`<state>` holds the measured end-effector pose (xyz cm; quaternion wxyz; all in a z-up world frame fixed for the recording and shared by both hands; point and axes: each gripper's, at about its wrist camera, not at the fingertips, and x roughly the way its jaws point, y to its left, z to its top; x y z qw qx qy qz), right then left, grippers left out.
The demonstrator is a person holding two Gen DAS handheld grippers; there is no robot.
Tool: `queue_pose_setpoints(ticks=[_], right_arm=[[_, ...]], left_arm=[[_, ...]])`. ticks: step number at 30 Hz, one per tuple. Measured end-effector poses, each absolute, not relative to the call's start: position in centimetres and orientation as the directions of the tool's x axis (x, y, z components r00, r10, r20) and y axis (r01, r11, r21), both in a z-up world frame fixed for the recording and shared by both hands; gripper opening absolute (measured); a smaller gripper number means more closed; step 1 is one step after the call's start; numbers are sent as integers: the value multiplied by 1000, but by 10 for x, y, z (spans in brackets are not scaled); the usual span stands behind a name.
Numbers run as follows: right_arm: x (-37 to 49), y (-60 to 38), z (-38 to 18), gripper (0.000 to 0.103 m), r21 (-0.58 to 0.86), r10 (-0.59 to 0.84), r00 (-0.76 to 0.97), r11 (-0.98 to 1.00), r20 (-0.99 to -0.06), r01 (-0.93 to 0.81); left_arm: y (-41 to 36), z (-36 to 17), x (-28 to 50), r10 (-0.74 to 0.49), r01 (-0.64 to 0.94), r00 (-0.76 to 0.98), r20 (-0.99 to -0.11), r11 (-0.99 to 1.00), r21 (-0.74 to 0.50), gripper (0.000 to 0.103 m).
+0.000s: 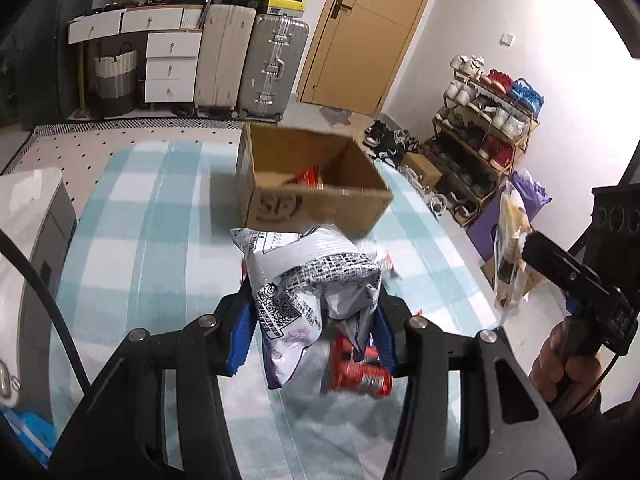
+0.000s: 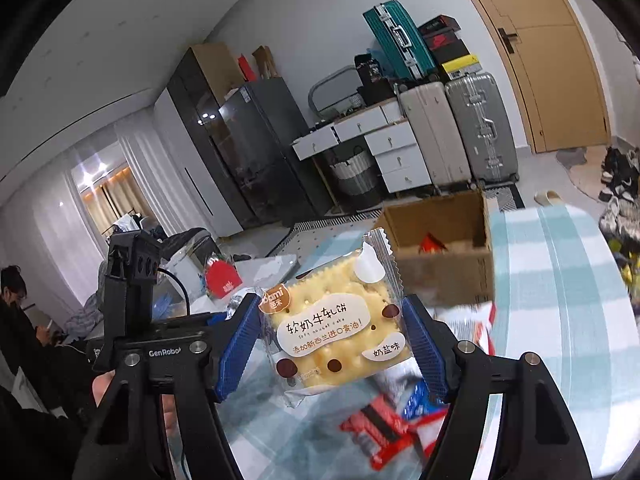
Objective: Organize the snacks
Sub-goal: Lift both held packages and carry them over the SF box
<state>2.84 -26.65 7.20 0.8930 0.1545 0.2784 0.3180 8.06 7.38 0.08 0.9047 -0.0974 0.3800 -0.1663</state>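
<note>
Left gripper (image 1: 314,320) clamped on a crumpled white snack bag (image 1: 316,280), pads on its two sides. Right gripper (image 2: 334,340) clamped on a flat cracker pack (image 2: 338,330), pads on its side edges, label facing the camera. Both lifted off the checked table (image 1: 152,208). Open carton (image 1: 316,178) lies dead ahead of the left gripper, ahead and slightly right of the right one; red packet already inside. Left looks nearer. More red packs (image 2: 384,428) loose on the table below.
</note>
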Motion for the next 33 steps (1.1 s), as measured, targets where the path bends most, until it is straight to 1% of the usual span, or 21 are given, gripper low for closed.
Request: queue_pose_setpoints(ticks=[2,6,9,11,14,19,23,26,29,33], right_arm=[[39,-266,81,72,453,649,648,753,-398,-477],[61,-267,97,72,464,647,653,753,-394,-466],[75,-267,109,72,446,632,667,767,-395,-462],[86,-267,117,72,436,628,669,771,-397,-465],[104,-263,130,72,425,633,662,769,-401,-477],[146,-258,148,72,438,648,637,758,-418,-483],[180,-256,160,72,424,629,641,774,-439,-469],[205,-255,162,72,417,611,642,789,-462,-451],[233,-258,157,72,438,602,631,795,-490,-419],[269,-255,141,72,424,574,611,817,-545,-390]], left_arm=[[77,12,90,-382,228,656,-651,922,-312,47],[78,34,110,-367,242,667,-648,930,-278,47],[84,48,130,-391,245,664,-637,919,-308,47],[85,56,143,-382,233,670,-636,922,-308,47],[78,69,165,-351,234,689,-634,936,-263,47],[55,89,202,-347,276,693,-632,937,-213,47],[43,104,239,-388,298,665,-637,921,-250,47],[36,107,271,-359,278,664,-656,933,-228,47],[21,102,301,-298,262,659,-691,952,-160,47],[7,79,340,-295,248,607,-738,953,-177,47]])
